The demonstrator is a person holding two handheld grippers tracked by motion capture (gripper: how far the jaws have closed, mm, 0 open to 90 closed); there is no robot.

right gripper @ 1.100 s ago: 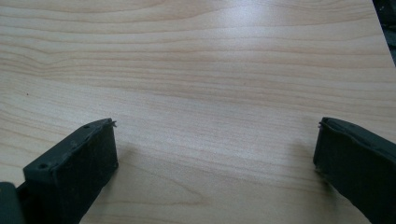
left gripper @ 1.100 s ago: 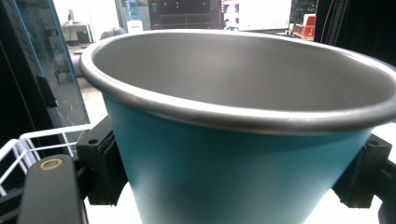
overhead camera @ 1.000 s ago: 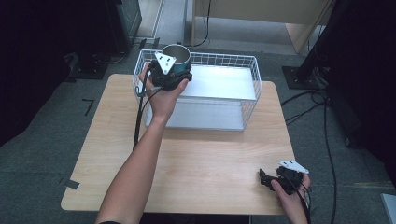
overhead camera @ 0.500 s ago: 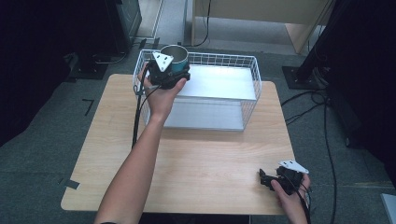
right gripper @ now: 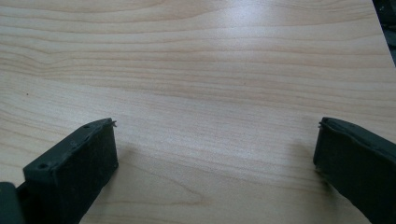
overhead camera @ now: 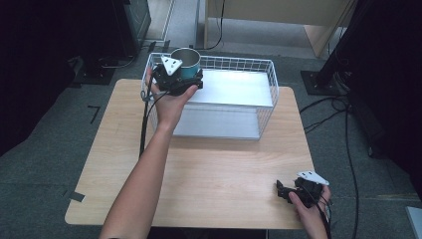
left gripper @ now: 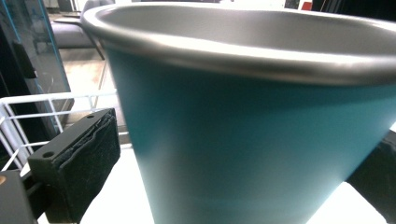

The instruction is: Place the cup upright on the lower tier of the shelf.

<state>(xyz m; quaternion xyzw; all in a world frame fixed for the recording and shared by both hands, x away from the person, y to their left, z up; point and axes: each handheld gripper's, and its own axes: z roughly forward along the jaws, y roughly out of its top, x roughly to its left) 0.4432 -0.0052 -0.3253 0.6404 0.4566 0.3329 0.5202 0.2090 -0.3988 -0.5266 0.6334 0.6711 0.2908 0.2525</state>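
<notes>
Teal metal cup with silver rim (overhead camera: 186, 59): clamped by left gripper (overhead camera: 178, 78), shifted slightly leftward since earlier, over white wire basket's (overhead camera: 259, 94) far-left corner. Right gripper (overhead camera: 286, 191): jaws apart, unmoved, light wooden tabletop's (overhead camera: 214, 159) near-right corner.

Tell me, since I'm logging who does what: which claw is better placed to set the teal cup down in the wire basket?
Left. The left claw sits at the teal cup, jaws either side, over the wire basket. The right claw rests open and empty at the table's near right corner.
</notes>
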